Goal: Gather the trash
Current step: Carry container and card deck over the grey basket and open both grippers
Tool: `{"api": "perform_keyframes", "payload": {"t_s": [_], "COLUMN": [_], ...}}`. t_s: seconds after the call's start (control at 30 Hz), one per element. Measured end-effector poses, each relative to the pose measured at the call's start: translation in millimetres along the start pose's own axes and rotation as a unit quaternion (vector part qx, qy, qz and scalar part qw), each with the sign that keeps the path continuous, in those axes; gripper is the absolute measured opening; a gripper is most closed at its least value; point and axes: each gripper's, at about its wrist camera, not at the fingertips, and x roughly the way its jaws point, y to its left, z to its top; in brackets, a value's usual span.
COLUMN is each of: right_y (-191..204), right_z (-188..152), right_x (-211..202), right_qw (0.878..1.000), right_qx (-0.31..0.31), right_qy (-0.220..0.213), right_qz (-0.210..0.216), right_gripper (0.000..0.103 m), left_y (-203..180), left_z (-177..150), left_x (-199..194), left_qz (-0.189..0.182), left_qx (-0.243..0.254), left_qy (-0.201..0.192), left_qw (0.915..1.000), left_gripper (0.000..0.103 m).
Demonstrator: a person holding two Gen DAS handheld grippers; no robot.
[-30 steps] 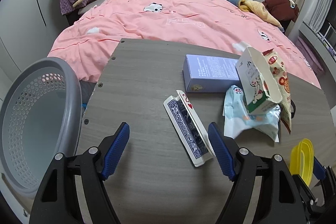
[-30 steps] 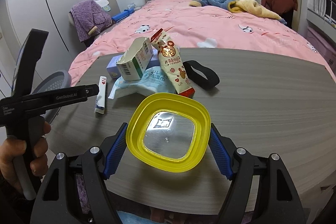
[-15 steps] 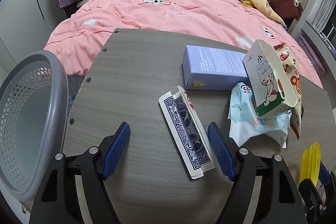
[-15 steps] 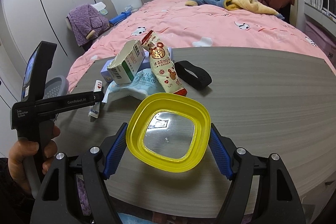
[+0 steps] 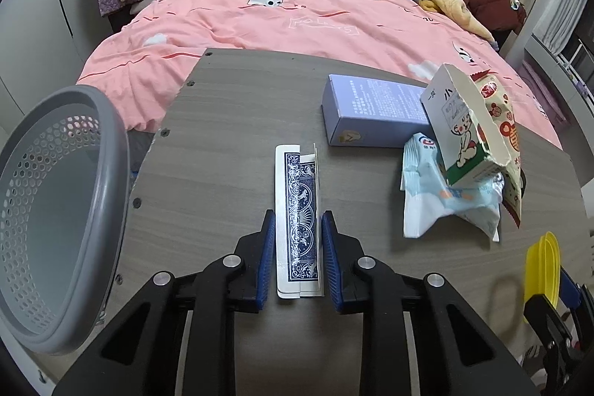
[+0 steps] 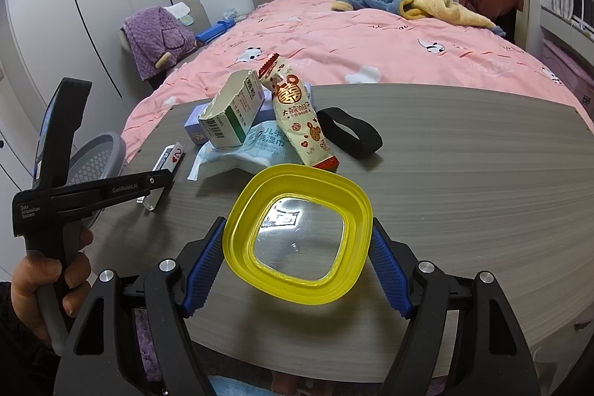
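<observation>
Left tool [image 5: 299, 255] clamps blue-backed playing-card box [image 5: 297, 214] on grey table [image 5: 230, 136]; right tool [image 6: 297, 258] grips yellow-rimmed clear lid [image 6: 299, 236].

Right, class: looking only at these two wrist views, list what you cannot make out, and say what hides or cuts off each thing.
- Bottom of the grey basket: cut off by the left wrist frame edge.
- Near end of the card box: right wrist view, hidden behind the left gripper.
- Purple box: right wrist view, mostly hidden by the torn carton.
- Table under the yellow lid: covered by it.
- Packet print: too small to read.
</observation>
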Motion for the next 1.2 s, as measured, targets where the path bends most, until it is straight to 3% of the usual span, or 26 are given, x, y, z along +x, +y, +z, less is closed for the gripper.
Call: {"api": "perform_keyframes", "payload": {"t_s": [0.3, 0.4, 0.57, 0.87, 1.2], "right_y": [29, 50, 94, 184, 272], "right_z": [3, 7, 13, 28, 41], "right_x": [2, 5, 14, 47, 82], "right_qw": [1.0, 0.999, 0.995, 0.982, 0.96], "right_qx": [-0.023, -0.04, -0.075, -0.141, -0.202], "right_qy": [0.006, 0.007, 0.012, 0.033, 0.063], "right_qz": [0.019, 0.033, 0.06, 0.124, 0.184], "right_gripper": [0.072, 0.072, 0.072, 0.072, 0.072], "left_y": [34, 57, 99, 182, 239], "left_z": [-25, -30, -41, -50, -51], "left_x": [-44, -55, -65, -78, -82], "left_qz": [0.025, 0.023, 0.056, 0.108, 0.12], "left_qx": [0.0, -0.021, -0.042, -0.084, -0.122], "left_qy": [-0.034, -0.041, -0.06, -0.072, -0.067], "left_qw": [0.9991, 0.9987, 0.9957, 0.988, 0.983], "left_gripper": [0.024, 0.024, 0.024, 0.024, 0.025]}}
